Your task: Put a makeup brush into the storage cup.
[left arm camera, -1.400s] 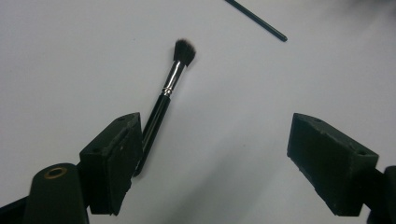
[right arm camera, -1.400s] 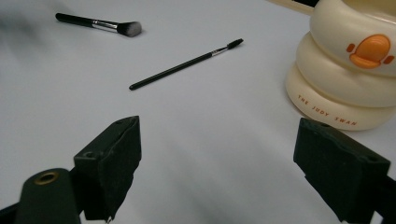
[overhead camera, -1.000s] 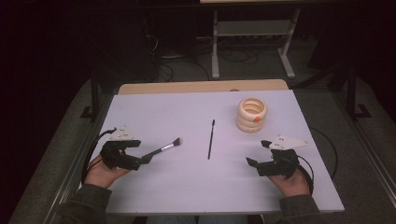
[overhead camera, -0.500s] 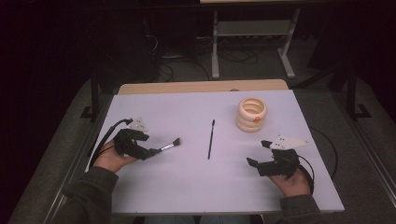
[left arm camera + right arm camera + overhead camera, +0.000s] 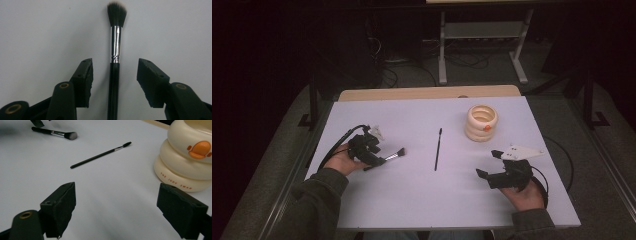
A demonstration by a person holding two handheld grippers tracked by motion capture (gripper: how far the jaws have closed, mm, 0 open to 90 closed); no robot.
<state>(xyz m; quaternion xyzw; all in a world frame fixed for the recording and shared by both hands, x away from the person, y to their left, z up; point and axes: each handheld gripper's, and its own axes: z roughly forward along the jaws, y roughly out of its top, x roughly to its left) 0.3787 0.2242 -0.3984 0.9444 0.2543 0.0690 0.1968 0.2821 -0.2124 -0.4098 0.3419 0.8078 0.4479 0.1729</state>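
A black makeup brush (image 5: 395, 154) (image 5: 115, 45) with a silver ferrule and dark bristles lies on the white table (image 5: 412, 200). Its handle runs between the jaws of my left gripper (image 5: 375, 159) (image 5: 115, 62). Those jaws have just been closing, and a gap still shows between each pad and the handle. My right gripper (image 5: 488, 163) (image 5: 117, 192) rests at the front right, open wide with nothing between its pads. A thin black brush (image 5: 438, 149) (image 5: 100, 155) lies at the table's middle. A cream ringed holder (image 5: 481, 122) (image 5: 190, 162) with an orange duck mark stands back right.
A wooden strip (image 5: 427, 93) runs along the table's far edge. Beyond it stands a metal frame (image 5: 482, 45) on a dark floor. Cables trail from both grippers over the table's sides.
My left hand has moved forward and right to the makeup brush, and its jaws now straddle the handle with a narrower gap. The right hand has stayed put.
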